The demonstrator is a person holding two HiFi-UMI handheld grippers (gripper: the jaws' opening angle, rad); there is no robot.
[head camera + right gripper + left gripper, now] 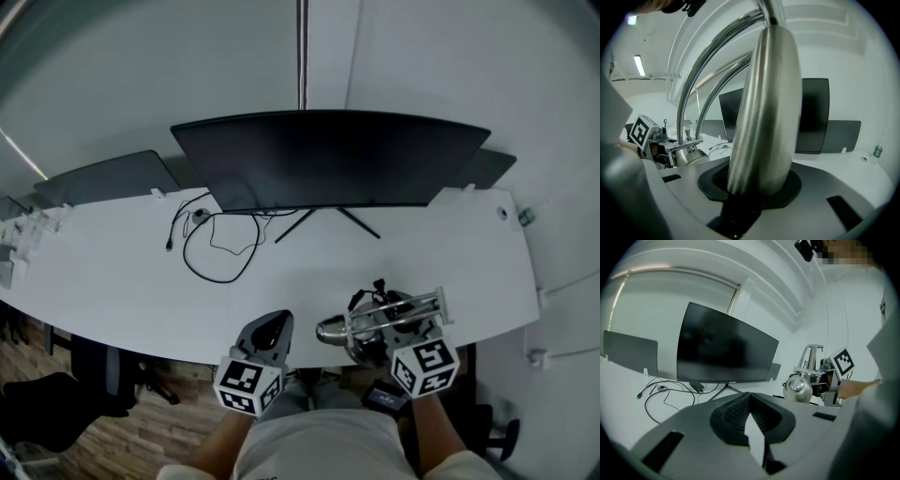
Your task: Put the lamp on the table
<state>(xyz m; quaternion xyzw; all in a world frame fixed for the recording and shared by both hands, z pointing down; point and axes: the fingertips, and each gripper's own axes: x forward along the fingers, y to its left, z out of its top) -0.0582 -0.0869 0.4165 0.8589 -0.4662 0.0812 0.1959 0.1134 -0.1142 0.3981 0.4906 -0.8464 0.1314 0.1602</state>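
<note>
My right gripper (754, 187) has its jaws clamped on the thick stem of the lamp (764, 117), at the near edge of the desk (112, 272). The left gripper (750, 399) jaws are together, empty. I judge the polished metal heavy, stiff and slippery.

No word, brand or number can be read anywhere. The only printed signs are black-and-white square marker patterns on the white cubes of the left gripper (275, 323) and the right gripper (377, 330). A tiny pale mark on the wide black curved monitor (724, 350) is too small to read.
</note>
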